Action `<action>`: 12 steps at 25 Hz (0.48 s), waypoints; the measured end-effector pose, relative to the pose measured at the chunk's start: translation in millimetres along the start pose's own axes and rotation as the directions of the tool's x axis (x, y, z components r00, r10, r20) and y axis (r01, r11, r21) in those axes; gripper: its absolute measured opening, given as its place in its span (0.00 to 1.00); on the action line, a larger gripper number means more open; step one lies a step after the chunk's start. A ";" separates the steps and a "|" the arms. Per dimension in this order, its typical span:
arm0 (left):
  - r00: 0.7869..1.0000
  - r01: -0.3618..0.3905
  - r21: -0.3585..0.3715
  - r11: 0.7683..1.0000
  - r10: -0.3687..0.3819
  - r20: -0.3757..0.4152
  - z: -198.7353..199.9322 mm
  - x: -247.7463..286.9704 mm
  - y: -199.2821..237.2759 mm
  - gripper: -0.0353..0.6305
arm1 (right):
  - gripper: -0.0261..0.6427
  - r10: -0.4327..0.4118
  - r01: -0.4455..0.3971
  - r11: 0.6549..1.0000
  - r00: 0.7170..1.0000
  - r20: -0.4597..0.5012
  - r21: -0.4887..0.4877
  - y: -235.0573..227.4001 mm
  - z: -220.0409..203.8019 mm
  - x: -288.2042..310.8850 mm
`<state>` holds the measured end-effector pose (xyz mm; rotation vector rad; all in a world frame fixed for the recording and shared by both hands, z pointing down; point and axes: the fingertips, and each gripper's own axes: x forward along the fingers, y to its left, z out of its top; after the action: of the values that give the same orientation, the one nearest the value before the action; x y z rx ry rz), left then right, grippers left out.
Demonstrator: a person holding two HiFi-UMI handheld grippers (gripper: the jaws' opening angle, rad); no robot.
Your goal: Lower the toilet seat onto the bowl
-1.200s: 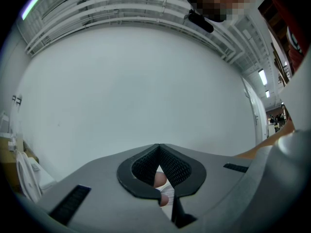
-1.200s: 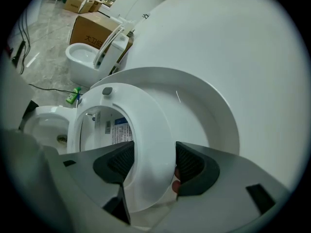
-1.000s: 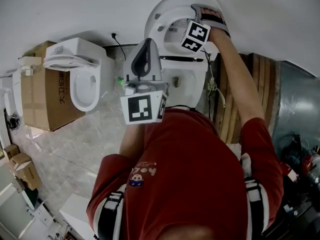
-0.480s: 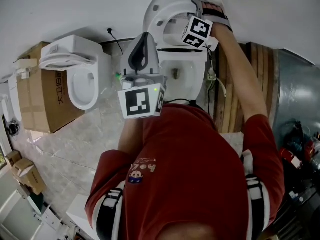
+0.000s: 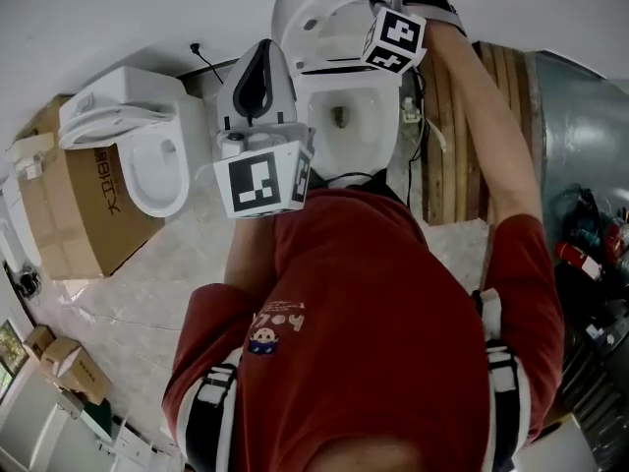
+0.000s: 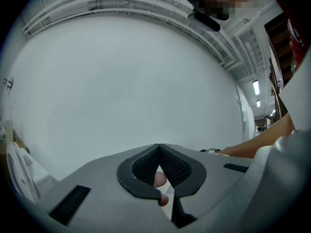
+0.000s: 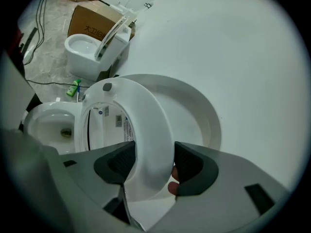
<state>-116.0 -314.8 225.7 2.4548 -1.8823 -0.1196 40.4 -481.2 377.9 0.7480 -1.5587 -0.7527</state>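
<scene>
Right tool — around toilet seat

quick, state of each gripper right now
Left gripper: shut, nothing between its jaws.
Right gripper: shut on the raised toilet seat.

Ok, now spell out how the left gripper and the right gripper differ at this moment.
The left gripper has its jaws closed together with nothing between them; the right gripper has its jaws clamped on the raised toilet seat. The left gripper faces the bare white wall, while the right gripper looks along the seat toward the toilet bowl. Both are the same grey two-jaw design.
</scene>
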 end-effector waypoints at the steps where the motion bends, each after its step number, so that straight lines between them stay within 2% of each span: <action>1: 1.000 0.013 -0.009 1.000 -0.013 -0.004 -2.4 -2.0 2.4 0.07 | 0.42 -0.002 0.002 1.000 1.000 -0.012 0.002 1.8 -0.3 -3.2; 8: 0.993 0.113 -0.033 0.993 -0.113 -0.024 -11.2 -15.1 4.2 0.07 | 0.42 -0.018 0.018 1.000 0.998 -0.063 0.004 17.5 -0.8 -29.5; 12: 0.992 0.124 -0.036 0.992 -0.125 -0.020 -7.0 -33.4 -8.0 0.07 | 0.41 -0.042 0.042 0.999 0.997 -0.060 0.001 29.1 -2.7 -48.3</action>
<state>-116.3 -280.6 233.1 2.5389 -1.7028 -0.1274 46.6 -425.2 373.8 0.8009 -1.4939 -0.7528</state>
